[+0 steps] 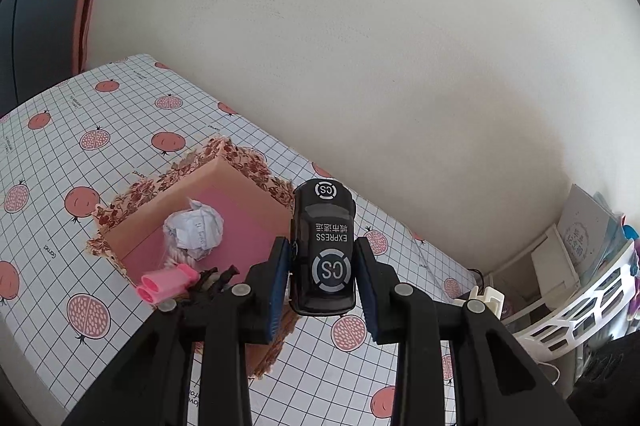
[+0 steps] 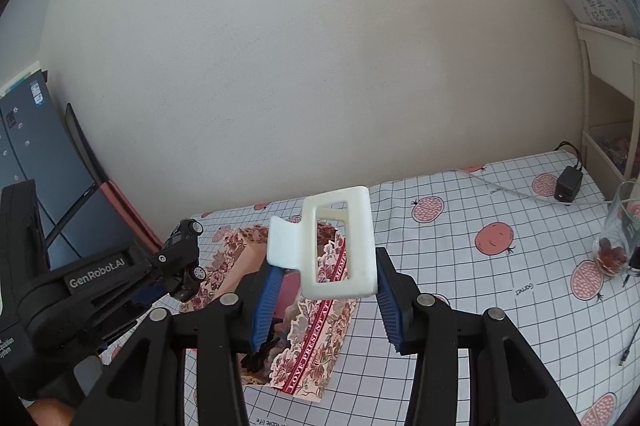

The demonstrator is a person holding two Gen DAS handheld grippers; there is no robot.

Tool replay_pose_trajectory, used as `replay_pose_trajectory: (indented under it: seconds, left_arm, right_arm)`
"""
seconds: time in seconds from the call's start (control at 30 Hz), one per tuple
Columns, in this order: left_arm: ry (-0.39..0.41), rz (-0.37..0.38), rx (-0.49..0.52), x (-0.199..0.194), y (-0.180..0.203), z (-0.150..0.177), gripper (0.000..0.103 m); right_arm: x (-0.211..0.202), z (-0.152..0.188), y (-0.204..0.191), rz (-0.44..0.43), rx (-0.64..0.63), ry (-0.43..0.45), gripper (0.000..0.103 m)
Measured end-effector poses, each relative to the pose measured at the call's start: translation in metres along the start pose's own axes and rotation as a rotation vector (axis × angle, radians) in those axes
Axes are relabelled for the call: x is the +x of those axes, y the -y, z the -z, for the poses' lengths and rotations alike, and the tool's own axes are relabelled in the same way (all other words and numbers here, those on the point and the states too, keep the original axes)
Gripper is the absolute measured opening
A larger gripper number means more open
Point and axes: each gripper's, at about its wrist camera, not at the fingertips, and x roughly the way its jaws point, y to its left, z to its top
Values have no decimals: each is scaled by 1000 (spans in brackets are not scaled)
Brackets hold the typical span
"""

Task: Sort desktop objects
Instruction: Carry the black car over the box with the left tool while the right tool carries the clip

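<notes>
The left tool (image 1: 322, 280) clenches a black toy car (image 1: 323, 250) by its sides, nose pointing away, at the lower centre of the left view, above the near right corner of the open box (image 1: 200, 186). The right tool (image 2: 322, 290) grasps a white hair clip (image 2: 340, 246) at the centre of the right view, over the same box (image 2: 316, 326). Inside the box lie a paper ball (image 1: 194, 228) and a pink piece (image 1: 168, 284); the dark thing beside it is hard to make out, perhaps another clip. The risks: the car is glossy and held only at its rear half, so it may tilt out and land on the bench (image 1: 100, 130) rather than in the box. The clip is pinched across its frame and lever, so it could twist or spring free. Both tools crowd one box and may knock together.
</notes>
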Motion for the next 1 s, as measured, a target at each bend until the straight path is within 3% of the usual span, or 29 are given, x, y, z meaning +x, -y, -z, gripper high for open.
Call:
replay_pose_trajectory:
  seconds: [0.4, 1.0]
  left_arm:
    - [-5, -31, -61, 3, -36, -13, 34]
    - [-31, -82, -162, 15, -80, -19, 34]
  right_arm:
    - [24, 14, -26, -65, -44, -48, 48]
    - [70, 43, -63, -68, -121, -140, 48]
